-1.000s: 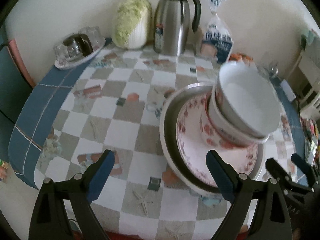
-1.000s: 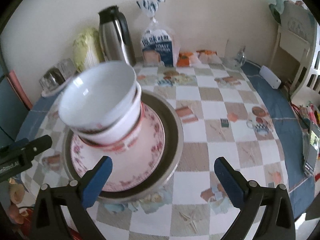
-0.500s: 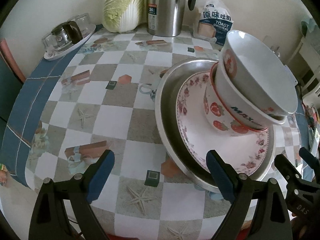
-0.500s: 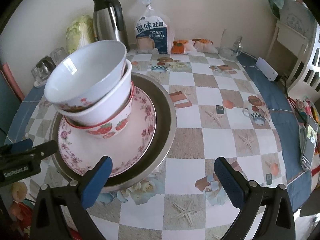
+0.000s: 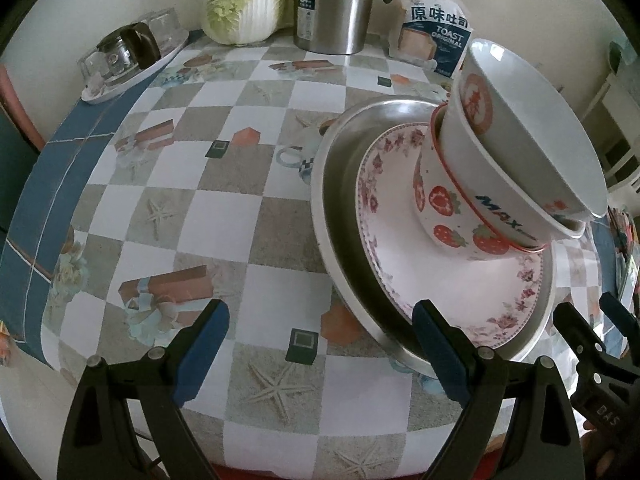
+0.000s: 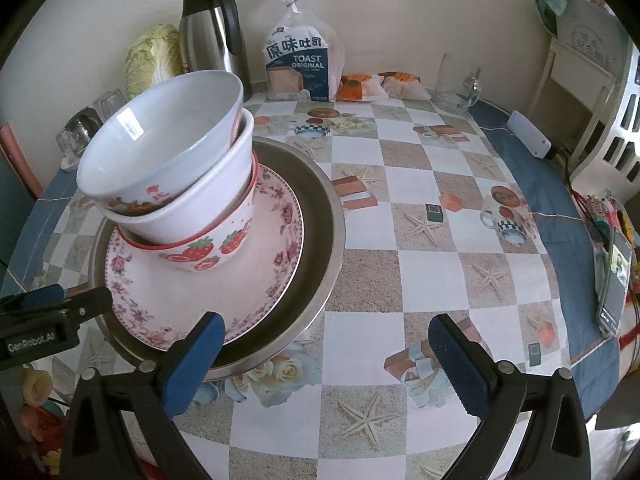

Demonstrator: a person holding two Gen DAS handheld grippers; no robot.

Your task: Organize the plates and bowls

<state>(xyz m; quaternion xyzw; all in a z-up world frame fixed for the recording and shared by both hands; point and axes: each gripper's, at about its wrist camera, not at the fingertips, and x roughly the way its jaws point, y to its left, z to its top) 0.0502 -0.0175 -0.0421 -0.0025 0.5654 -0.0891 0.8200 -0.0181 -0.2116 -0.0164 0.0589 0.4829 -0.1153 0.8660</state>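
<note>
Both my left fingers (image 5: 320,354) and right fingers (image 6: 326,362) gape wide, holding nothing. The three nested white bowls (image 6: 168,184) lean on the floral pink plate (image 6: 208,292); a careless nudge could, I judge, topple them.

On your table (image 6: 400,280), three nested bowls (image 6: 168,184) sit in a plate (image 6: 224,296) inside a metal dish (image 6: 320,216); jug (image 6: 208,28) and bread bag (image 6: 300,60) stand behind.

Steel thermos (image 6: 208,28), napa cabbage (image 6: 150,58), toast bag (image 6: 300,64), glass mug (image 6: 456,84), checkered tablecloth (image 6: 400,240), phone (image 6: 614,280)
</note>
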